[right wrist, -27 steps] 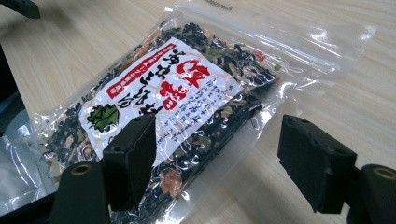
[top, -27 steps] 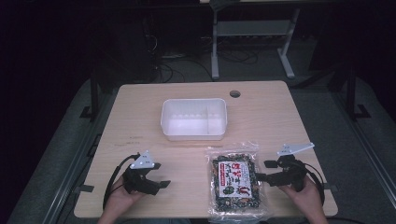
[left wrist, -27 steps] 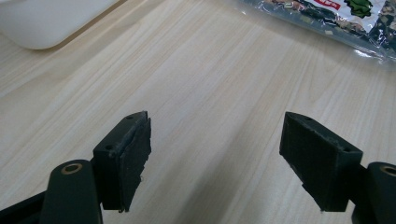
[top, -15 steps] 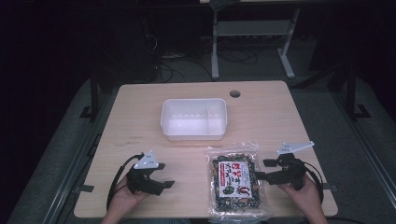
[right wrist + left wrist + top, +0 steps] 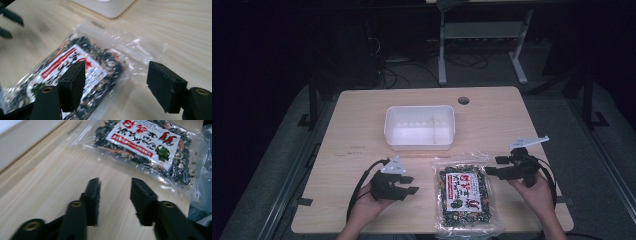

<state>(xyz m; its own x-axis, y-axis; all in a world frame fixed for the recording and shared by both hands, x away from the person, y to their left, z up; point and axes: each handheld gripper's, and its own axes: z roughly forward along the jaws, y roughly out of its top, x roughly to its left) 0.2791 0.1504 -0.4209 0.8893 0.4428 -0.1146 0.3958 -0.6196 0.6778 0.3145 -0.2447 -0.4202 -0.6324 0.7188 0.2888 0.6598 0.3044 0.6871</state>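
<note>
Opening stage: one sealed clear packet of dried vegetable mix point(image 5: 463, 193) is lying flat and untouched on the tabletop point(image 5: 362, 125), just in front of one empty white two-compartment container point(image 5: 420, 127). Two grippers are flanking it, the left gripper point(image 5: 408, 184) and the right gripper point(image 5: 493, 166), each with fingers apart and gripping nothing, so grasping and any transfer are, by appearance, remaining

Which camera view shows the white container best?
The high view: the whole white container appears there, with its inner divider, behind the snack bag. The left gripper view catches a blurred white strip at its top-left edge; the right gripper view catches one corner at the top.
</note>
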